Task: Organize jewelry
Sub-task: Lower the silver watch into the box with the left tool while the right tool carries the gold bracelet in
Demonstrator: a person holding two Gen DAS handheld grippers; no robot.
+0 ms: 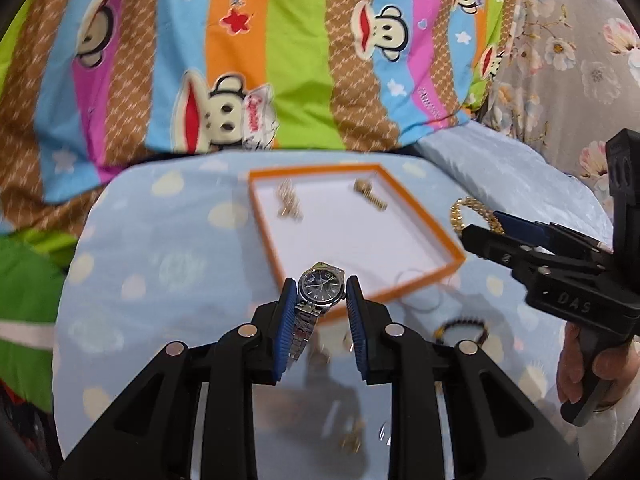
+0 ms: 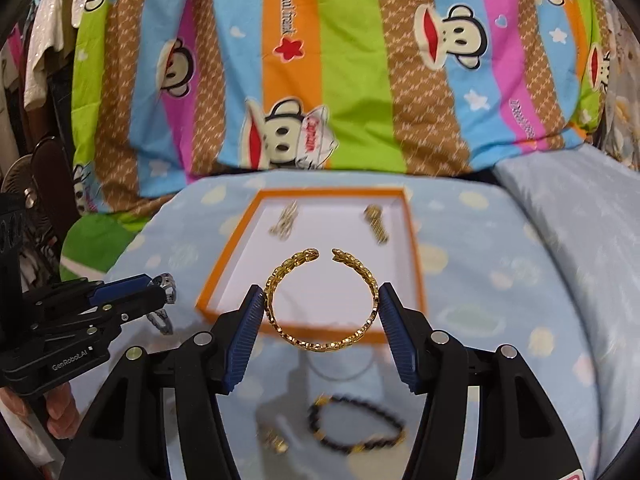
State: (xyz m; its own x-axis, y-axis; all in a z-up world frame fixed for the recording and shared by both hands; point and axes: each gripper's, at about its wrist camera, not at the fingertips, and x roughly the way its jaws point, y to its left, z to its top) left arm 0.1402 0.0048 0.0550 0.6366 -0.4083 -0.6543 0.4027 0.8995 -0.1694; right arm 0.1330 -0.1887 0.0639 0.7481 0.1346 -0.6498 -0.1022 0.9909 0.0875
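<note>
My left gripper (image 1: 321,292) is shut on a silver watch (image 1: 320,286) with a dark dial, its band hanging down, just short of the near corner of the orange-rimmed white tray (image 1: 454,266). My right gripper (image 2: 321,304) is shut on an open gold bangle (image 2: 320,342), held above the tray's near rim (image 2: 332,330). The tray holds a pale gold piece (image 2: 285,220) and a gold chain piece (image 2: 375,222). The right gripper (image 1: 480,236) with the bangle (image 1: 472,210) shows at the right of the left view; the left gripper (image 2: 160,300) with the watch (image 2: 166,290) shows at the left of the right view.
A black bead bracelet (image 2: 356,426), a thin hoop (image 2: 340,368) and a small gold piece (image 2: 276,440) lie on the light blue dotted cloth (image 2: 500,280) in front of the tray. A striped monkey-print quilt (image 2: 320,80) rises behind it. Clothes hang at far left (image 2: 36,60).
</note>
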